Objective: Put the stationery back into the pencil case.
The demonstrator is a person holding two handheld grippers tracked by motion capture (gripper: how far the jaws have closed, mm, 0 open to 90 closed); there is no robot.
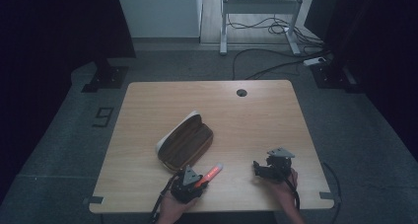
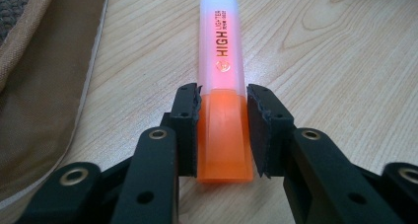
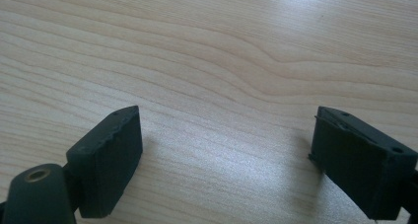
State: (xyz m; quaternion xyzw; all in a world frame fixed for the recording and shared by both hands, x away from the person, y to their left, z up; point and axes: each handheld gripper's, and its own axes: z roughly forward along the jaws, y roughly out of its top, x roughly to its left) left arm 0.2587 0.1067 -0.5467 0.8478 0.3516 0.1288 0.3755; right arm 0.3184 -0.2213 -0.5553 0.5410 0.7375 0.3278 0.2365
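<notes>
An orange highlighter (image 1: 213, 171) with a frosted cap lies on the wooden table (image 1: 246, 120) near the front edge, its cap pointing away and to the right. My left gripper (image 1: 201, 180) is shut on its orange rear end; in the left gripper view both pads touch the sides of the highlighter (image 2: 220, 61) between the left gripper's (image 2: 223, 93) jaws. Just left of it lies an open brown pencil case (image 1: 185, 141), whose fabric edge (image 2: 29, 86) fills the left side. My right gripper (image 1: 259, 168) rests at the front right, and its view shows the right gripper (image 3: 226, 130) open over bare wood.
A round cable hole (image 1: 241, 92) sits near the table's far edge. Beyond the table stand a white desk frame (image 1: 261, 7) and cables (image 1: 276, 26) on the floor. Dark stands flank the table on both sides.
</notes>
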